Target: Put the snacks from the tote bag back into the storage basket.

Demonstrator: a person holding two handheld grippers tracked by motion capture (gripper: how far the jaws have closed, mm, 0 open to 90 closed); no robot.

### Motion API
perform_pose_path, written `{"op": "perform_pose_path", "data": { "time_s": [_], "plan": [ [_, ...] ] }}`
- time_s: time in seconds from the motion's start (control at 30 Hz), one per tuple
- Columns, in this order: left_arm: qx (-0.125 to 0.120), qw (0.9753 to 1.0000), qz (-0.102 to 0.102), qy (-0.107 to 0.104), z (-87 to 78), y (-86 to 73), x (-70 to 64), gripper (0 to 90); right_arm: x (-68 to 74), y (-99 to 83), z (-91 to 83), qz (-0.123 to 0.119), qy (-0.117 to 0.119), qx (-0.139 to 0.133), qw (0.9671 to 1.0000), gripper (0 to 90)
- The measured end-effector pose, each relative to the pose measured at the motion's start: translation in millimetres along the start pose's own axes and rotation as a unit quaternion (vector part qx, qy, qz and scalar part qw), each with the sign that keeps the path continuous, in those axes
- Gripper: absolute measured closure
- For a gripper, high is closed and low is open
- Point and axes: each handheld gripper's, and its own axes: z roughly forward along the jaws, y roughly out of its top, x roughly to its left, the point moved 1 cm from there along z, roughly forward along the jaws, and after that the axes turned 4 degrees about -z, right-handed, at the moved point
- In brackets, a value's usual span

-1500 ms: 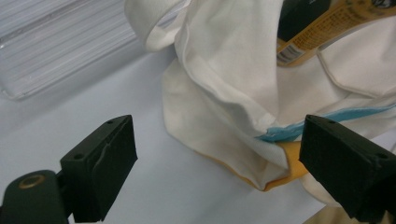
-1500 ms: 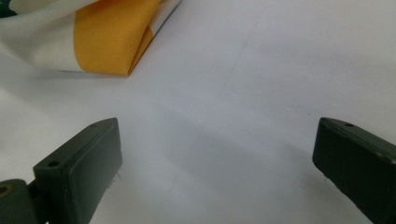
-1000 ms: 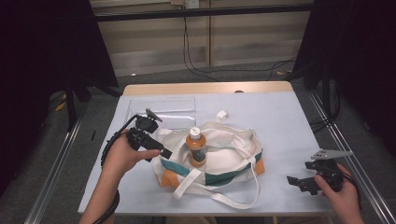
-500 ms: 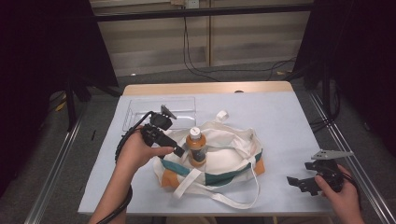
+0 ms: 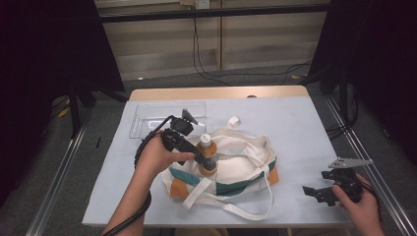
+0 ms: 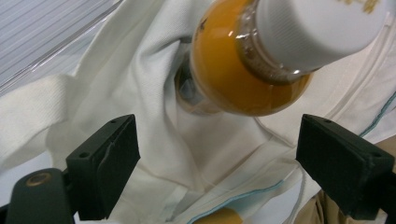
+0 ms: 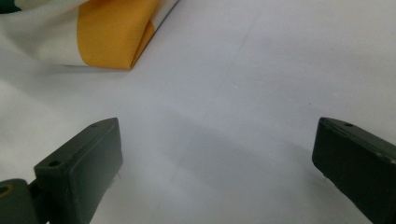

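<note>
Right tool (image 5: 322,192): held low over the near right corner of the pale blue-grey bench (image 5: 305,128), jaws wide and empty. In the right gripper view the jaws frame bare bench, with an orange corner panel of the bag at upper left, well apart from them. The right hand (image 5: 355,202) grips it from behind, wrist just off the bench edge. Judged to be parked, clear of the working area.

White canvas tote bag with teal band and orange corner panels (image 5: 236,167): lies slumped near the bench centre, straps loose toward the near edge, mouth facing up.

Plastic bottle of orange liquid with a white screw cap (image 5: 207,152): stands roughly upright in the bag's mouth, fabric gathered around its lower body.

Left tool (image 6: 224,172): jaws wide, nothing gripped, straddling the bottle's lower part; the left gripper view looks along them at bottle shoulder and cap just ahead. Contact cannot be told. The left hand (image 5: 156,158) angles the tool down and rightward, forearm coming in from the near edge. Judged: lined up for a grasp.

Clear shallow plastic tray (image 5: 147,123): far left, beyond the bag.
</note>
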Motion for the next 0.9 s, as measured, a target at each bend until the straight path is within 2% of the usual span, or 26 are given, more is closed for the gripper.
{"op": "perform_pose_path", "data": {
  "time_s": [0.03, 0.27, 0.33, 0.37, 0.47, 0.7, 0.9],
  "plan": [
    [0.000, 1.0000, 0.005, -0.001, 0.9, 0.9, -0.5, 13.1, -0.2, -0.1, 0.0, -0.001, 0.000, 0.000, 1.0000, 1.7],
    [0.000, 1.0000, 0.000, -0.006, 6.7, 4.6, -2.2, 13.8, 1.0, 0.3, -0.4, 0.001, 0.000, 0.001, 1.0000, 1.8],
    [0.009, 0.9999, 0.007, -0.004, 8.7, 7.0, -3.2, 13.8, 1.4, 0.6, 0.2, -0.003, 0.002, 0.002, 1.0000, 1.9],
    [0.002, 1.0000, 0.004, -0.003, 10.1, 7.7, -4.3, 13.8, 1.3, 0.7, 0.4, -0.004, 0.002, 0.001, 1.0000, 1.8],
    [0.003, 1.0000, 0.006, -0.004, 11.1, 9.8, -6.1, 14.0, 0.8, 0.9, 0.3, -0.004, 0.001, 0.000, 1.0000, 1.9],
    [0.007, 0.9998, 0.018, 0.000, 15.3, 19.2, -11.6, 14.7, -0.9, 0.4, -0.9, -0.001, -0.001, -0.003, 1.0000, 1.9],
    [0.014, 0.9997, 0.020, 0.004, 21.3, 24.2, -15.4, 15.8, -0.6, 0.2, -0.7, -0.001, 0.000, -0.002, 1.0000, 1.8]
  ]
}}
